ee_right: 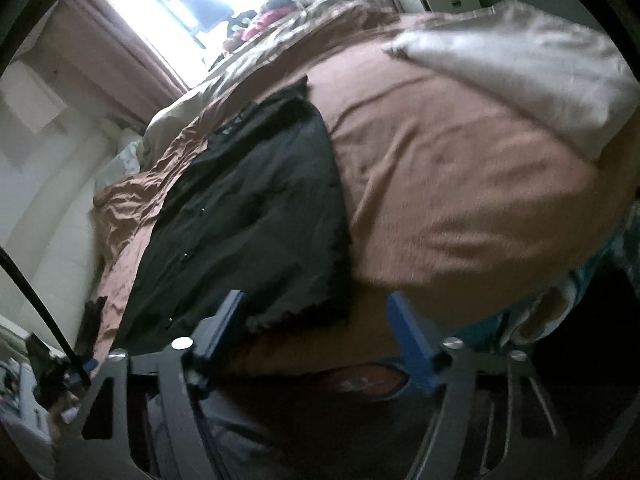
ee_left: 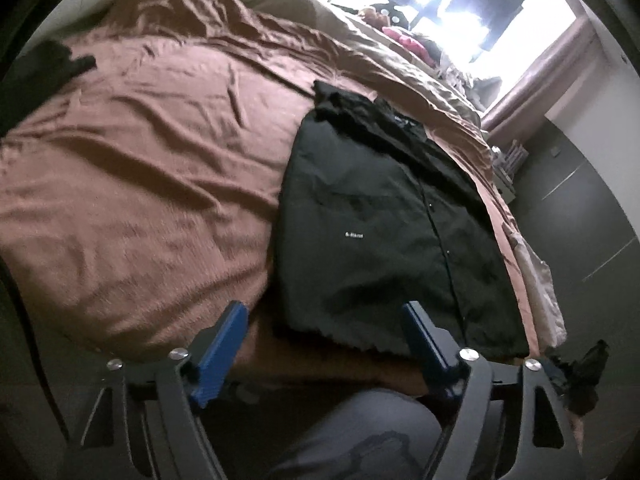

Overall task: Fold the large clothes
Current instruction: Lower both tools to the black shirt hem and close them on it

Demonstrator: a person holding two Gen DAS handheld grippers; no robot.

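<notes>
Black shirt (ee_left: 384,216) flat on bed (ee_left: 132,168), sides apparently folded in. Left gripper (ee_left: 324,328) and right gripper (ee_right: 316,320) at hem, fingers part-open, empty. Next, probably: pinch hem corners, fold toward collar.

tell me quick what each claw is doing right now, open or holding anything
Left claw: open, nothing between its fingers, just short of the black shirt's hem.
Right claw: open, empty, at the same hem.

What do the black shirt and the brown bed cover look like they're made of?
Black shirt: likely a thin matte woven fabric such as cotton; it lies flat, with a button placket and a frayed hem. Brown bed cover: a soft cloth with a faint sheen, creasing into fine wrinkles; the exact fibre is unclear.
</notes>
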